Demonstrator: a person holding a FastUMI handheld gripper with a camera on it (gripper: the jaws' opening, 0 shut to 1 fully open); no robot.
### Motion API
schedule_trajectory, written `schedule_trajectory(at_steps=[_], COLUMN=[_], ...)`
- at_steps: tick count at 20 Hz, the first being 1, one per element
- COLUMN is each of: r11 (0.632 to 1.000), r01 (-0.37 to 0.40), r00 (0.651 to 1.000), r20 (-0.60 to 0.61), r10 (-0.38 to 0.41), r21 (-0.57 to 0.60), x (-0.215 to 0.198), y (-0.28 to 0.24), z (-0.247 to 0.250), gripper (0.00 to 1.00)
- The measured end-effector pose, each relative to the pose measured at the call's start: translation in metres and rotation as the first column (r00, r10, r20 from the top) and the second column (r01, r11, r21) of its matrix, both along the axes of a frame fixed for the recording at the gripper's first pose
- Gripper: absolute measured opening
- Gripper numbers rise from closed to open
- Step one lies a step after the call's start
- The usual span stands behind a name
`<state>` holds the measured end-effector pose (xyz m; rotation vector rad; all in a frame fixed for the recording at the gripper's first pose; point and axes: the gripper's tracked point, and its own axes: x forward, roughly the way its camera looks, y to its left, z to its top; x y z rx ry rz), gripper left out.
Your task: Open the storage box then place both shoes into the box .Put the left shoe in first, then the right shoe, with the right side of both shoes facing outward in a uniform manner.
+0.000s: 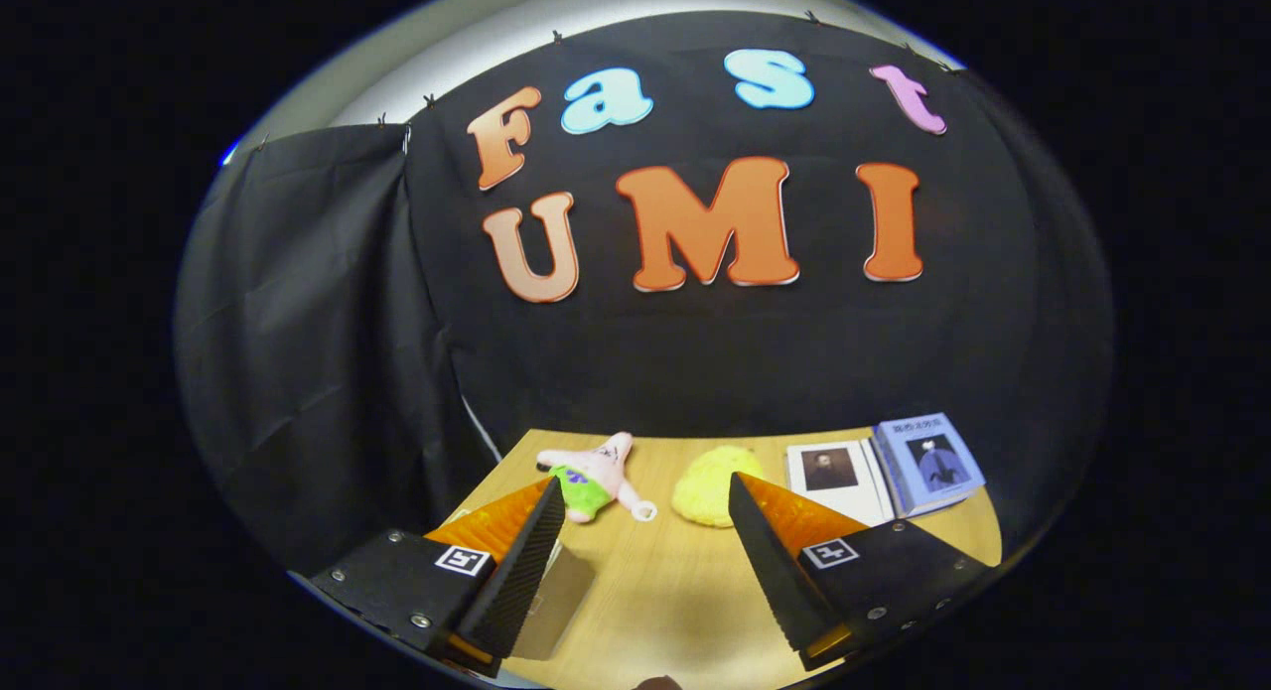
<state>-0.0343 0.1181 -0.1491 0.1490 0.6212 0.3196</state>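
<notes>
My gripper (643, 483) is open, held above a wooden table (655, 591), with a wide gap and nothing between its fingers. Beside the left finger (521, 566) lies a flat brownish edge of something (558, 601), partly hidden by that finger; I cannot tell what it is.
Beyond the fingers lie a pink star-shaped plush toy with green shorts (594, 477) and a yellow fuzzy plush (717, 484). Farther right lie a white book (837, 480) and a blue book (929, 462) side by side. Black cloth walls rise behind the table.
</notes>
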Motion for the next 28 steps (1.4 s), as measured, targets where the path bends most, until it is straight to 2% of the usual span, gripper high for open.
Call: schedule_trajectory(at_steps=[3,8,13,20,28], r11=[0.998,0.989,0.984,0.978,0.980], r01=[0.058,0.144,0.175,0.207,0.196], r00=[0.993,0.960,0.917,0.878,0.824], r20=[0.100,0.247,0.361,0.446,0.546], r10=[-0.057,-0.134,-0.172,-0.172,-0.150], r21=[-0.016,-0.025,0.025,-0.030,-0.027], x=[0.014,0.026,0.036,0.038,0.041], y=[-0.037,-0.086,-0.104,-0.120,-0.114], z=[0.033,0.073,0.110,0.129,0.151], gripper=[0.98,0.98,0.98,0.98,0.98])
